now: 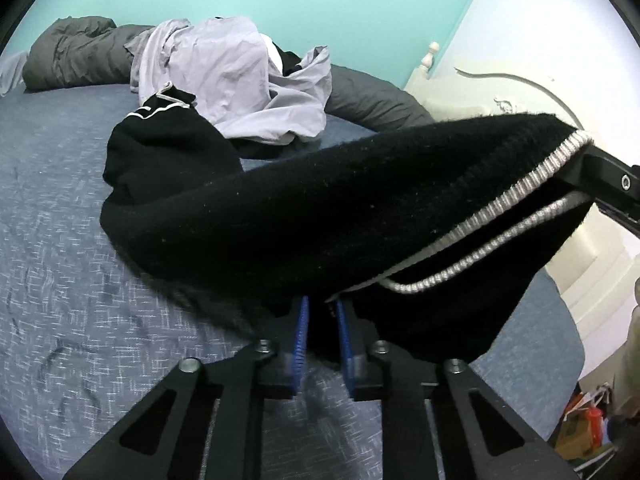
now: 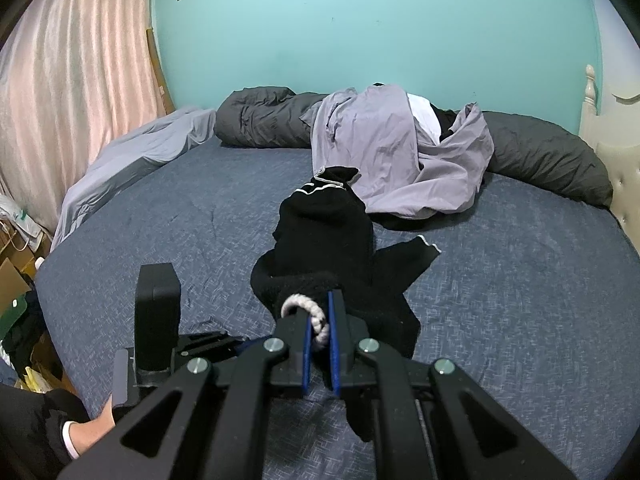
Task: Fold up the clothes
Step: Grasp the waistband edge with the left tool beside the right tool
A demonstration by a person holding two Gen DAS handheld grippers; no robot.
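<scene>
Turquoise wall and a cream headboard (image 1: pixel 500 92) frame the left wrist view, over a bed covered in a blue-grey flecked sheet (image 1: pixel 60 240). Stretched across the near middle is the black knit sweater with grey-white ribbed trim (image 1: pixel 320 208), lifted off the sheet at its right end and trailing down to the bed at the far left. The left gripper (image 1: pixel 322 320) has its blue-padded fingers (image 1: pixel 303 328) narrow, pinching a fold of the sweater's lower edge. At the right edge the right gripper (image 1: pixel 592 180) grips the ribbed hem. Farther off lie a crumpled lilac garment (image 1: pixel 240 76) and a rolled dark grey duvet (image 1: pixel 80 56).

From the right wrist view, a pink curtain (image 2: pixel 72 80) hangs at the far left beside the turquoise wall. The right gripper (image 2: pixel 318 328) is closed narrowly on the ribbed trim, which loops out between its fingers (image 2: pixel 334 340). The sweater (image 2: pixel 332 240) runs away from it in a bunched heap, one sleeve splayed to the right on the sheet (image 2: pixel 520 280). The left gripper's body (image 2: pixel 156 320) sits near left; its fingers are hidden here.

This looks like the opening step: picking up the hem to spread the sweater. Next it probably needs lifting and drawing the two held points apart, so the body shakes flat on the bed before any fold.
</scene>
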